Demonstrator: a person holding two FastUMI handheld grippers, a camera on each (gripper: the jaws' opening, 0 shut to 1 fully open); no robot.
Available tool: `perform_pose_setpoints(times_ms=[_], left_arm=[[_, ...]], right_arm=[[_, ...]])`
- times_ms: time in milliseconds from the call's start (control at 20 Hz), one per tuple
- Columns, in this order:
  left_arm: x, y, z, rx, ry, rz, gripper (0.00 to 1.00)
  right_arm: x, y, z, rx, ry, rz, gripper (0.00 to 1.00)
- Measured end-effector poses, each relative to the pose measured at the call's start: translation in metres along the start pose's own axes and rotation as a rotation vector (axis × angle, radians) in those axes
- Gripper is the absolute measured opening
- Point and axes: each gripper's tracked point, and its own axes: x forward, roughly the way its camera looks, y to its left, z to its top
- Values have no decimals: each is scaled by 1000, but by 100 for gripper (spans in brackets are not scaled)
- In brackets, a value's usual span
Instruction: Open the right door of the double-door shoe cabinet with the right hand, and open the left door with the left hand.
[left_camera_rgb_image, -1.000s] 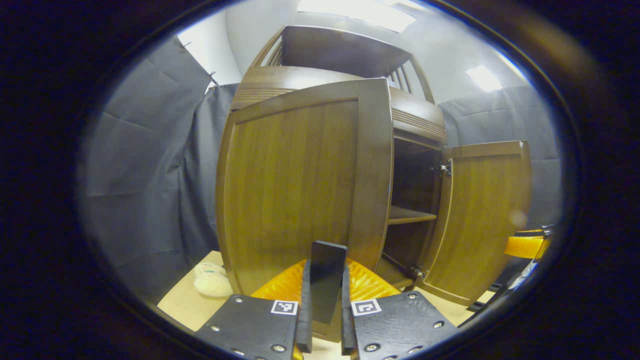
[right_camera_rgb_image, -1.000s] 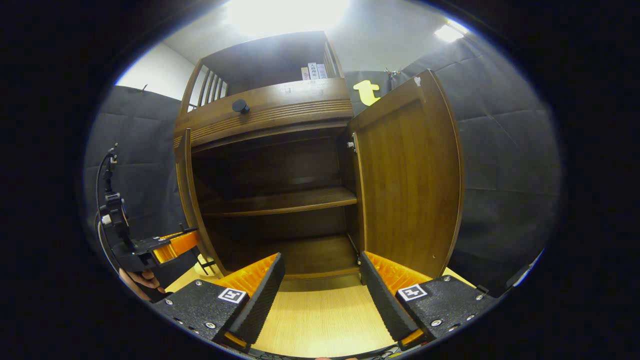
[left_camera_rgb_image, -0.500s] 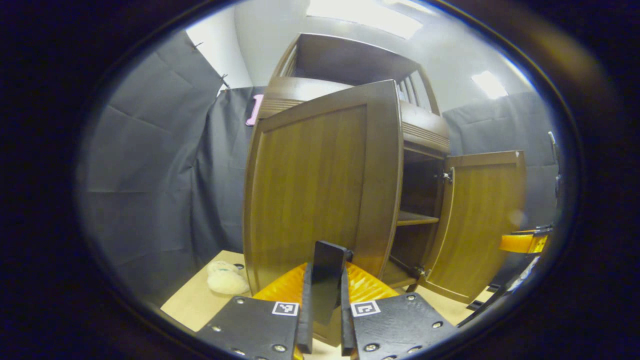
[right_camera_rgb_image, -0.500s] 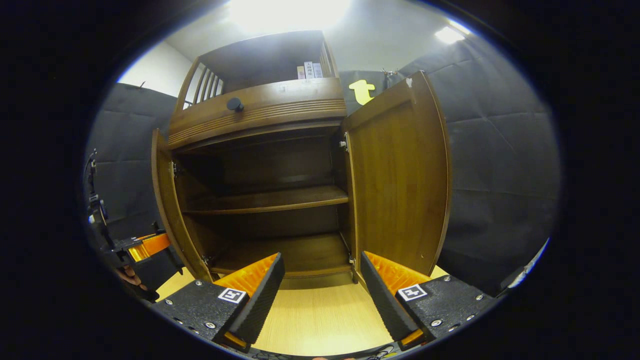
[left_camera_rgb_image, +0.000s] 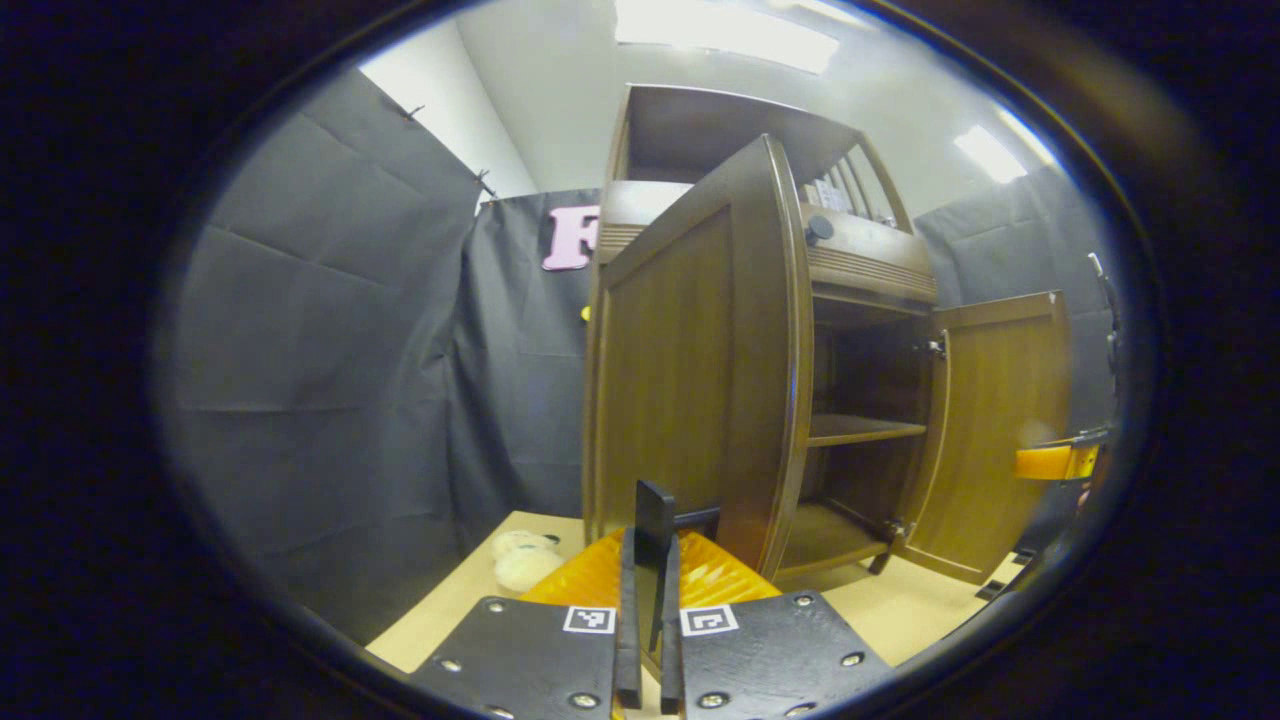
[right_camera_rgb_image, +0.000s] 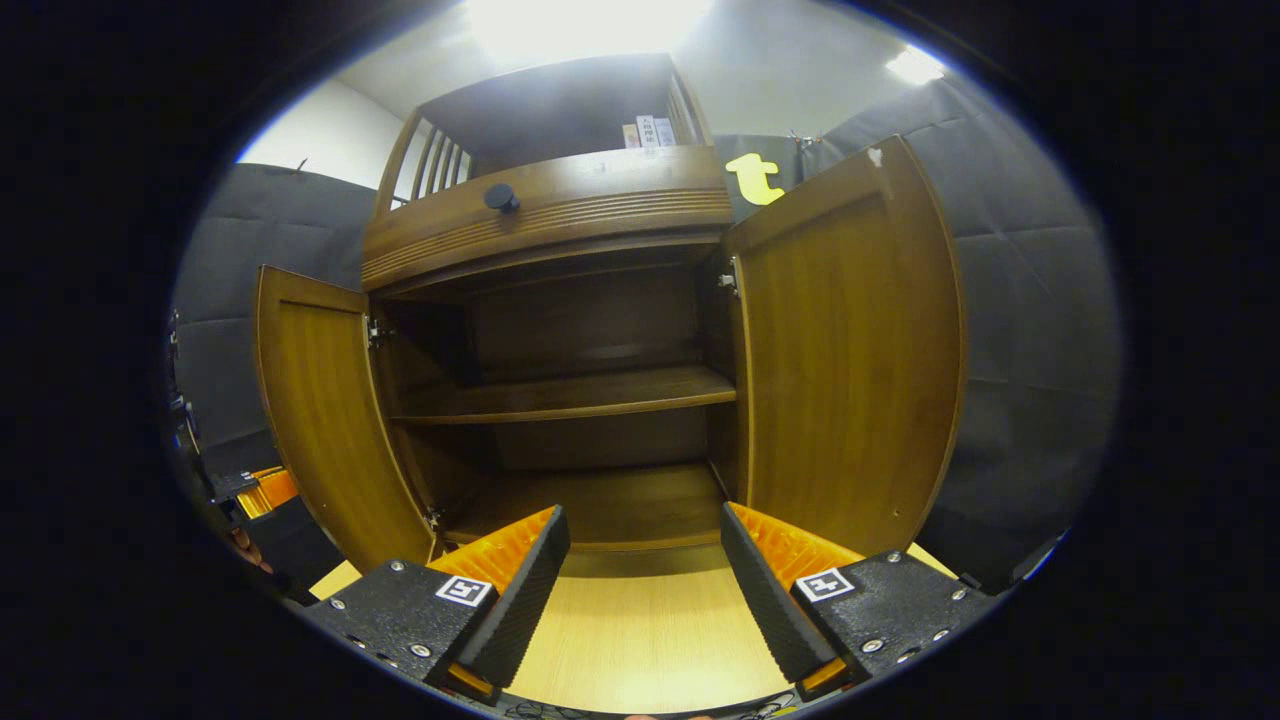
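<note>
My left gripper (left_camera_rgb_image: 648, 640) has its fingers nearly together on a dark handle (left_camera_rgb_image: 655, 540) at the left door (left_camera_rgb_image: 690, 380) edge; the contact itself is hard to see. My right gripper (right_camera_rgb_image: 645, 590) is spread wide, holding nothing, facing the shoe cabinet (right_camera_rgb_image: 560, 400); the right door (right_camera_rgb_image: 850, 340) stands swung out.

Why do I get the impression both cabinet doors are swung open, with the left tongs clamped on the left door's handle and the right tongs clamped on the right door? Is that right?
Almost. The right tongs aren't clamped on anything: the right gripper view shows them spread open over the floor, apart from the right door. The rest holds: both doors stand open, and the left tongs grip the handle of the left door.
</note>
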Motion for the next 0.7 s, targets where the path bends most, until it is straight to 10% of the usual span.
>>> perform_pose_setpoints(times_ms=[700], left_arm=[[-1, -9, -8, -115, -6, 19, 0]], right_arm=[[16, 22, 7, -92, 47, 41, 94]])
